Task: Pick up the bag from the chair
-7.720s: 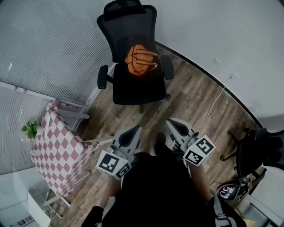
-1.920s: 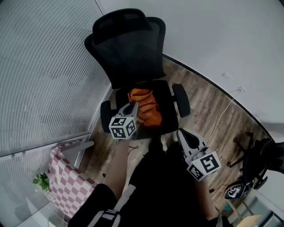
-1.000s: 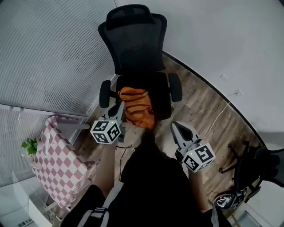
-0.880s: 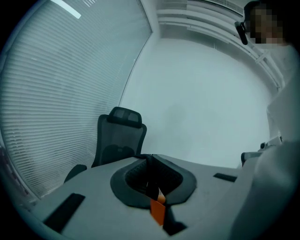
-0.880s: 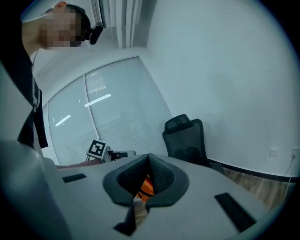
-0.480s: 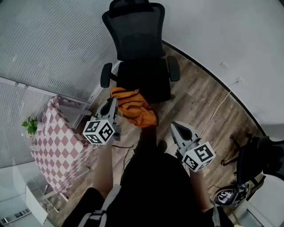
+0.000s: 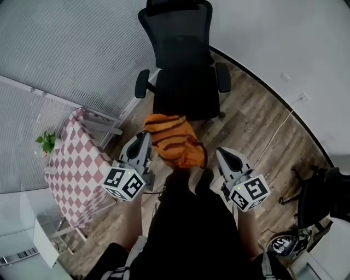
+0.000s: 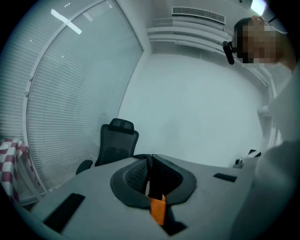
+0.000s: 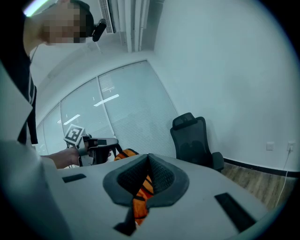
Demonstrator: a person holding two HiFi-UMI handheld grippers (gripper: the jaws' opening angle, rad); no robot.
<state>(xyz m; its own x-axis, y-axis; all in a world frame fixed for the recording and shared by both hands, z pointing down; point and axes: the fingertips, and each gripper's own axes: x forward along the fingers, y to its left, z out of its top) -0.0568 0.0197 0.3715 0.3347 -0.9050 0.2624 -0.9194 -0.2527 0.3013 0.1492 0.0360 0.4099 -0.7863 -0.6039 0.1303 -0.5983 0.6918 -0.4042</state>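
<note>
Well off the chair [image 7: 183,93], left hand-held gripper [image 7: 146,138] pinches the bag [image 7: 176,145]; right hand-held gripper [image 7: 223,155] closed, empty.

Office room: black swivel chair [image 7: 183,65], tall window blinds [image 7: 71,49], wood-look floor [image 7: 257,123], plain white wall [image 7: 290,38]. Second desk chair [image 7: 322,197] at right edge. Ceiling air vent [image 8: 197,14] overhead.

The bag [image 7: 176,145] at 12 o'clock from me is soft, crumpled orange cloth with dark stripes, matt; its strap [image 8: 158,209] looks woven. My left gripper [image 8: 150,161] is smooth matt grey plastic with rough black pads [image 8: 133,176]. The chair [image 7: 183,65] beyond has a black mesh back. The floor [image 7: 257,123] at 2 o'clock is grained wood, and the tablecloth [image 7: 76,169] at 9 o'clock is checked cloth.
</note>
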